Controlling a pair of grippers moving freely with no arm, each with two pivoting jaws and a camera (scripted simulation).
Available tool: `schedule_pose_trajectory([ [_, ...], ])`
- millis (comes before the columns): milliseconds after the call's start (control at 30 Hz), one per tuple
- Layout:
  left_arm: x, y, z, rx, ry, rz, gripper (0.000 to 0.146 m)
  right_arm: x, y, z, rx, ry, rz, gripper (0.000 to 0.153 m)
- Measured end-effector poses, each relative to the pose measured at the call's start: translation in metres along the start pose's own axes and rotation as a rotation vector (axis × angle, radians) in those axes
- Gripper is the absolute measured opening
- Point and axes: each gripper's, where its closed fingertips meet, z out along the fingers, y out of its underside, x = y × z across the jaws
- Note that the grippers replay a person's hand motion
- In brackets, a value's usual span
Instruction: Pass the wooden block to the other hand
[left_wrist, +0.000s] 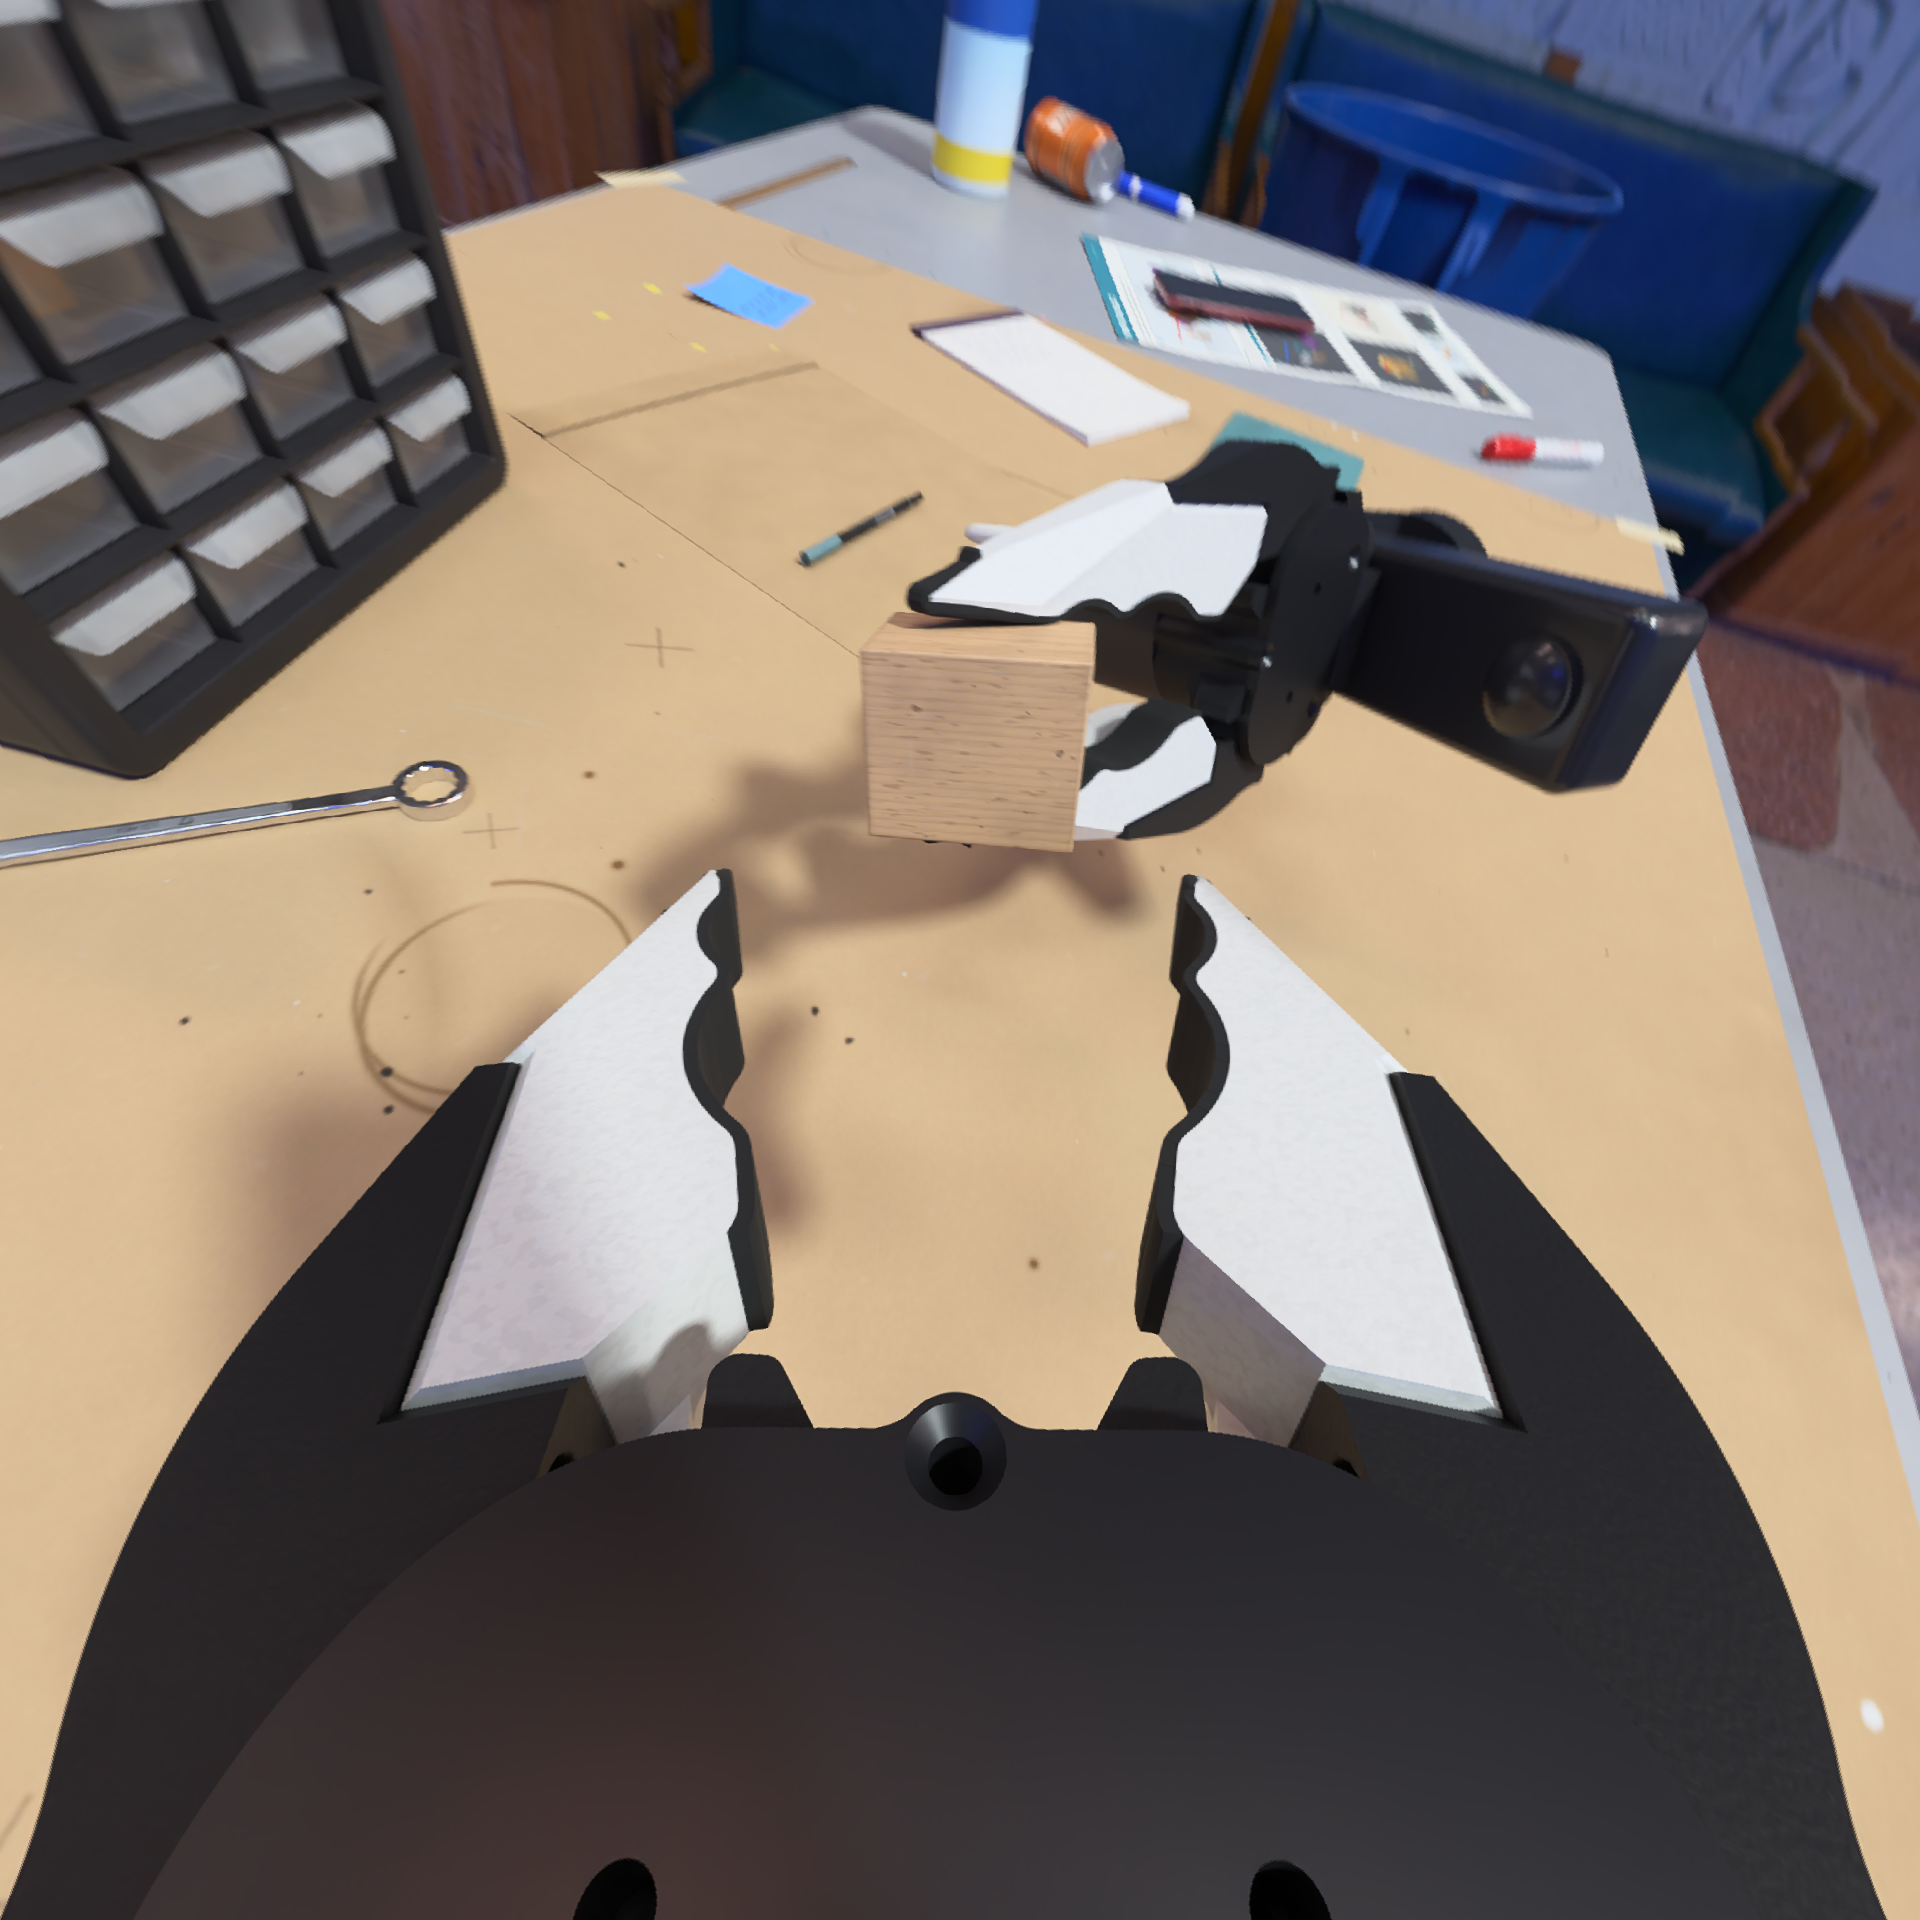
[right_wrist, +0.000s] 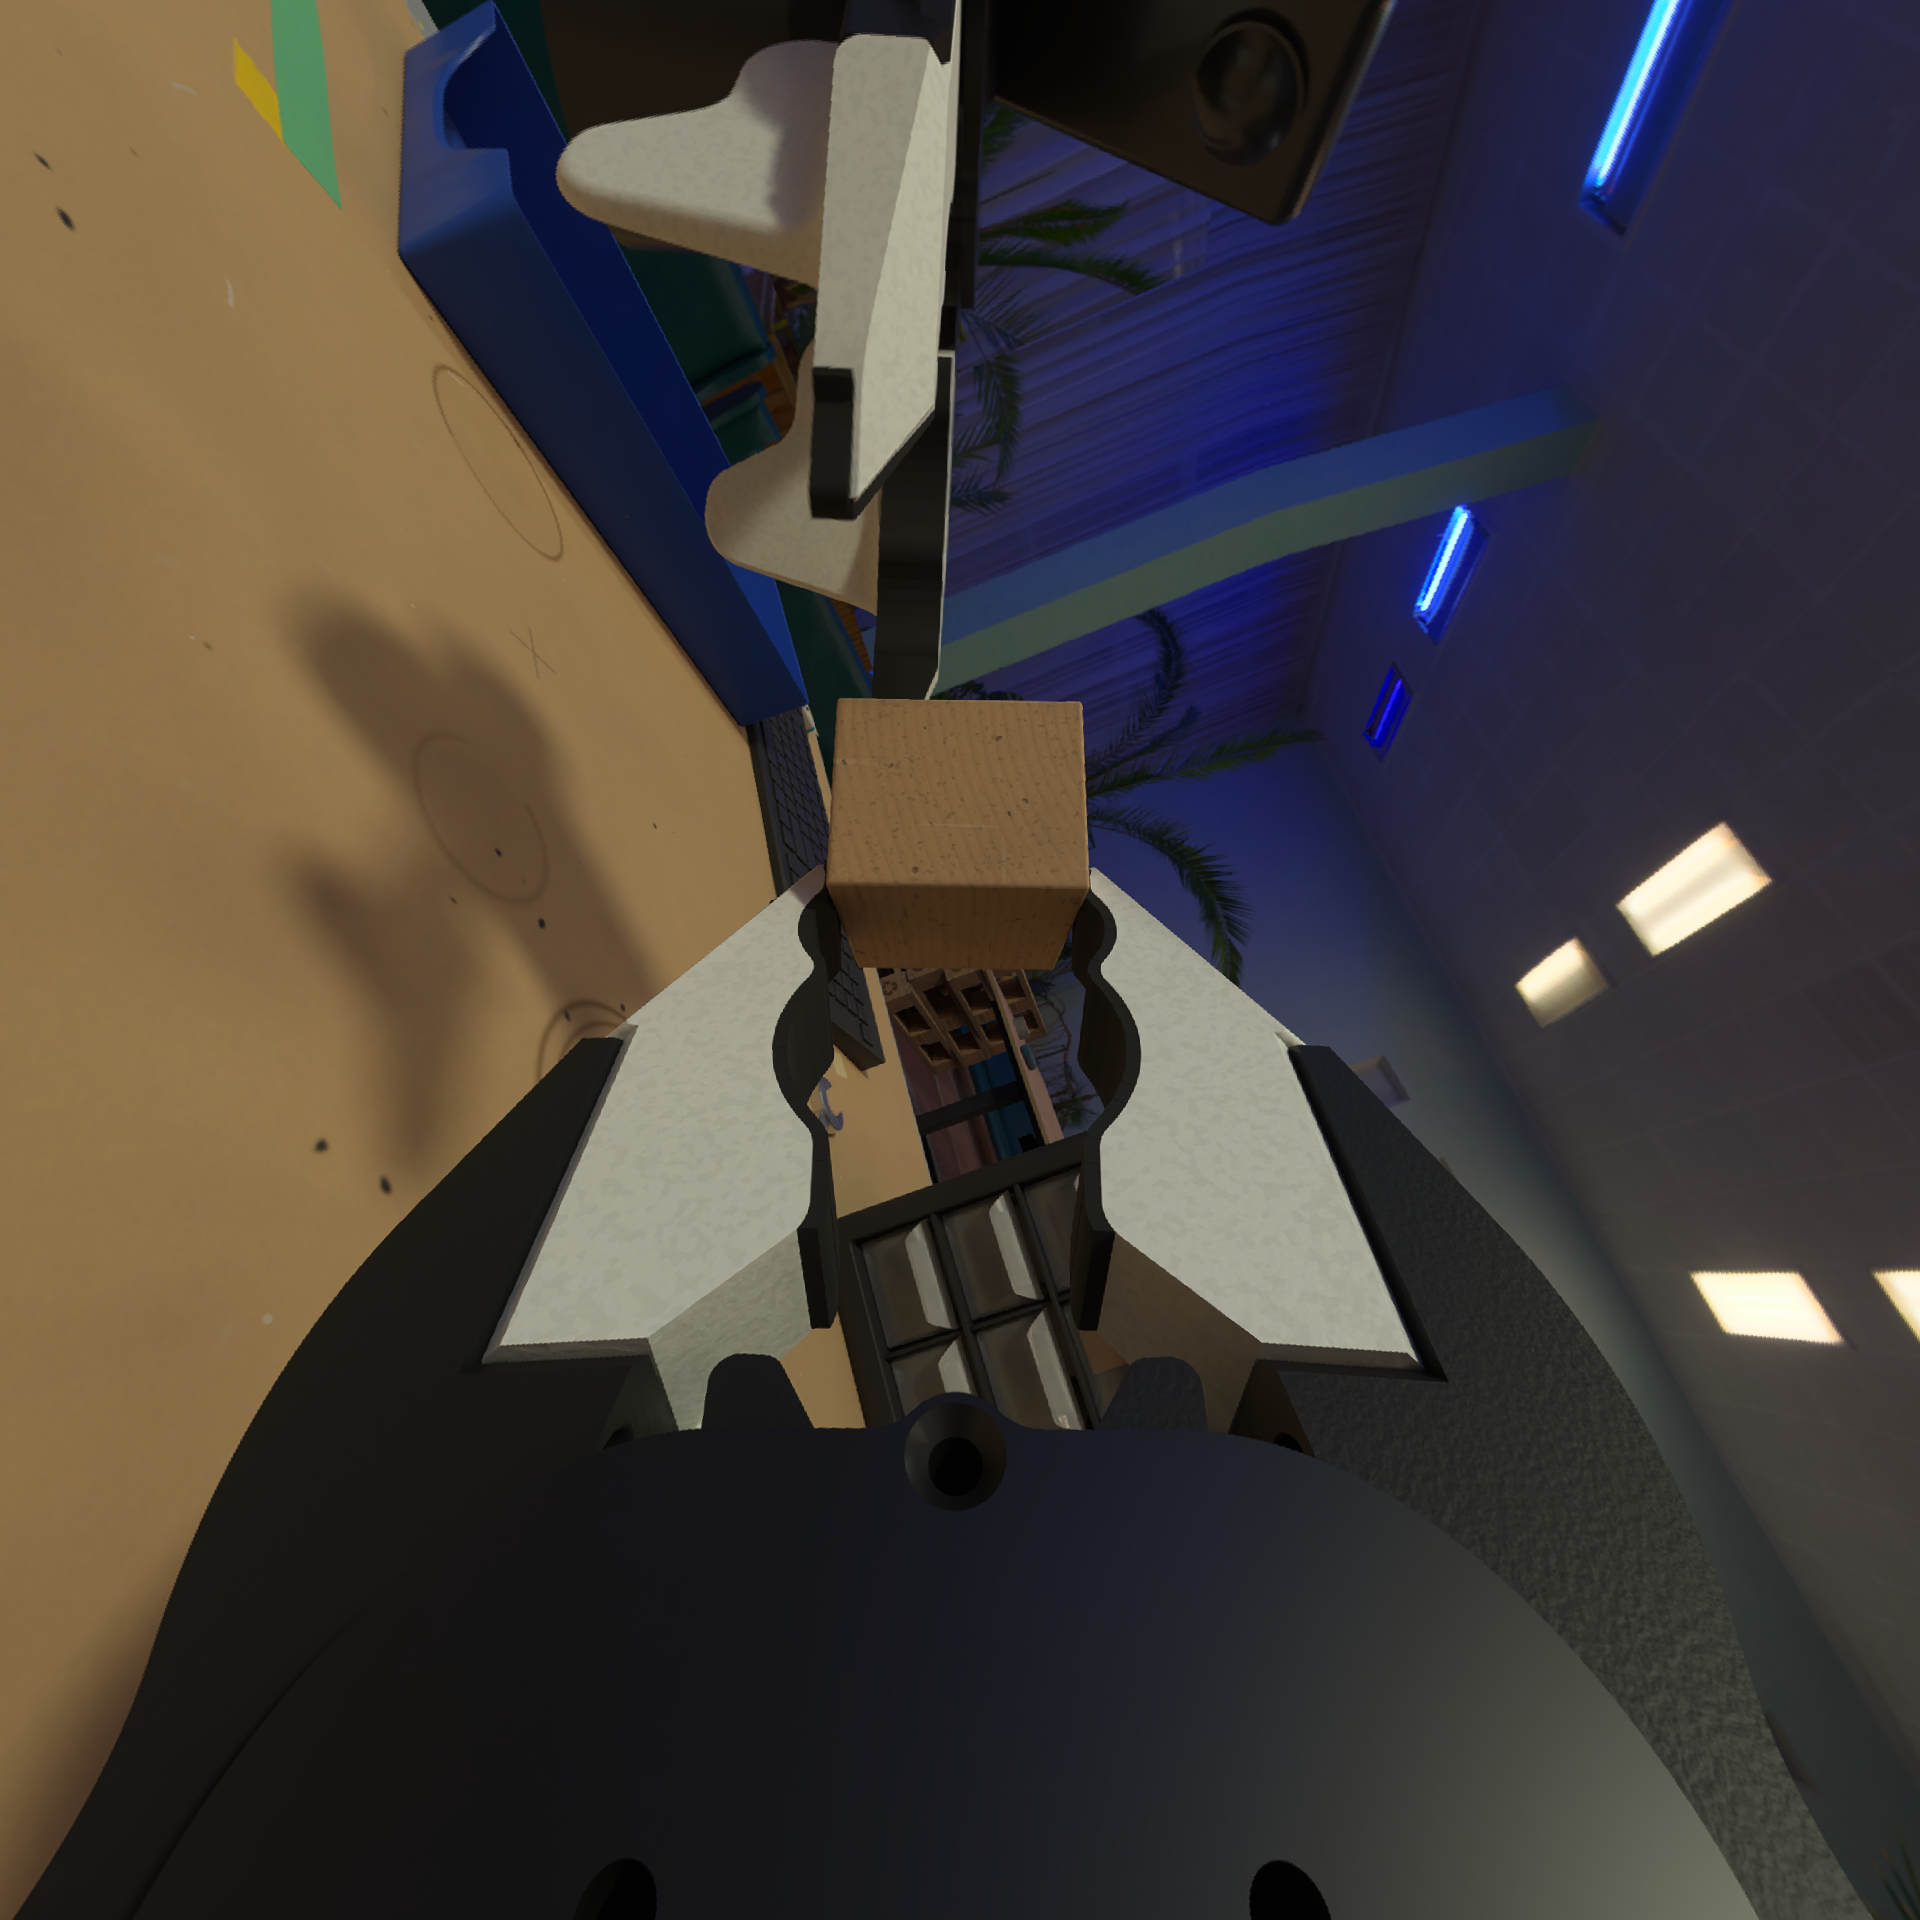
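Observation:
A light wooden block (left_wrist: 977, 732) hangs in the air above the tan table (left_wrist: 364, 1039). My right gripper (left_wrist: 1006, 717) comes in from the right and is shut on it, one finger on top and one underneath. In the right wrist view the block (right_wrist: 956, 821) sits between the tips of that gripper (right_wrist: 956, 902). My left gripper (left_wrist: 954, 894) is open and empty, its tips just short of the block, apart from it. In the right wrist view one of the left gripper's fingers (right_wrist: 883, 260) shows edge-on, reaching down to the block's far side.
A black drawer cabinet (left_wrist: 208, 364) stands at the left. A steel wrench (left_wrist: 239, 816) lies in front of it. A pen (left_wrist: 860, 530), a notepad (left_wrist: 1049, 374), a red marker (left_wrist: 1538, 449) and a bottle (left_wrist: 977, 94) lie farther back. The table's right edge (left_wrist: 1766, 935) is close.

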Motion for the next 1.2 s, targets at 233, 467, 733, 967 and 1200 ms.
schedule_pose_trajectory([
  [233,-0.01,-0.013,-0.02,0.321,0.093,-0.411,0.105,0.007,0.002,0.0,0.003,0.018,-0.002,0.045],
  [467,0.002,-0.006,-0.009,0.489,0.066,-0.299,0.115,0.013,0.002,0.001,0.022,0.03,0.05,0.045],
  [733,0.005,-0.013,0.012,0.554,0.035,-0.154,0.098,0.012,-0.005,0.003,0.036,0.025,0.057,0.044],
  [967,0.005,-0.017,0.022,0.524,0.068,-0.103,0.072,0.01,-0.004,0.005,0.035,0.016,0.067,0.044],
  [1200,0.001,-0.019,0.028,0.492,0.074,-0.08,0.06,0.009,-0.003,0.009,0.038,0.012,0.051,0.044],
])
